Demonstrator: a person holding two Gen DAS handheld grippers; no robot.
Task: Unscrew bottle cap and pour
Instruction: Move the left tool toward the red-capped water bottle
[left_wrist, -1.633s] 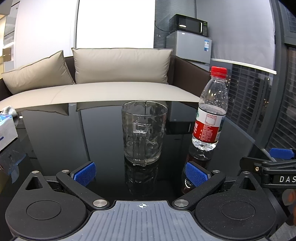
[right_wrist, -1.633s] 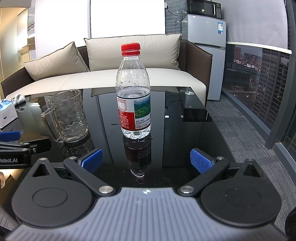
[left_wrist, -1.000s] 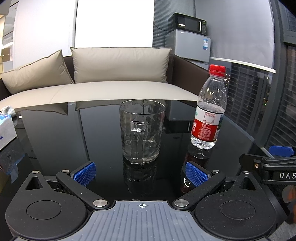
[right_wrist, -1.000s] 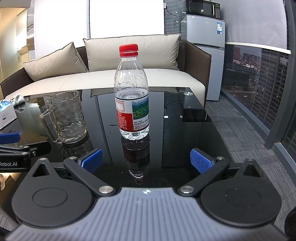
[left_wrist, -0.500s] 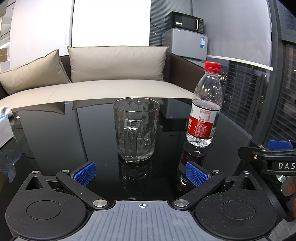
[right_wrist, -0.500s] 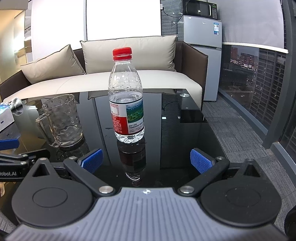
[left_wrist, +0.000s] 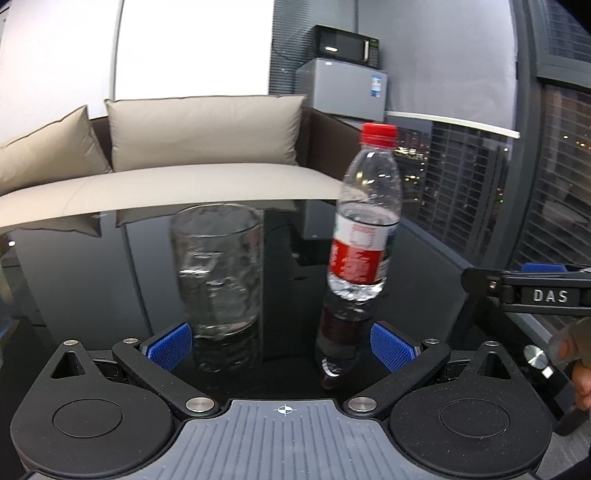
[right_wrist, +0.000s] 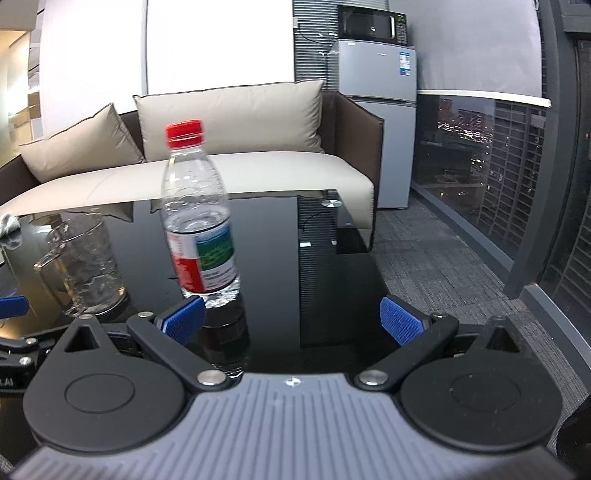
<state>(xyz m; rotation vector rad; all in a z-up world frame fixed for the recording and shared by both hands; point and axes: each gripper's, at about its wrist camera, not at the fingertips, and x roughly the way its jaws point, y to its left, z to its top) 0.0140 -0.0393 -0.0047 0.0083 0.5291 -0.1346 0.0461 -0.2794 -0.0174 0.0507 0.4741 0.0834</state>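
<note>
Sitting upright on a glossy black glass table (left_wrist: 92, 280) is a clear plastic bottle (left_wrist: 364, 236) with a ribbed red screw cap (left_wrist: 379, 135) and a red and white label, part full of water. Its mirror image shows right under it in the tabletop. Just left of it, not touching, is a dimpled clear glass mug (left_wrist: 218, 271); the handle only shows in the right wrist view, sticking out to the left (right_wrist: 46, 258).

Left gripper (left_wrist: 280, 345) has its fingers spread wide, nothing between them, blue knurled pads (left_wrist: 168, 345) flanking the bases of mug and bottle from the near side. Right gripper (right_wrist: 293, 323) is wide apart too and empty, with the bottle (right_wrist: 197, 225) sitting off toward its left pad (right_wrist: 184, 319), not centred.

Both views are a bit smeared, so the label text is unreadable, and I can't tell if there's anything in the mug. At the right edge of the left view the other gripper's black arm is cut off, lettering "DAS" visible. Behind: beige cushioned sofa (right_wrist: 240, 166), grey fridge (right_wrist: 376, 74) with a microwave (right_wrist: 371, 22) on top
</note>
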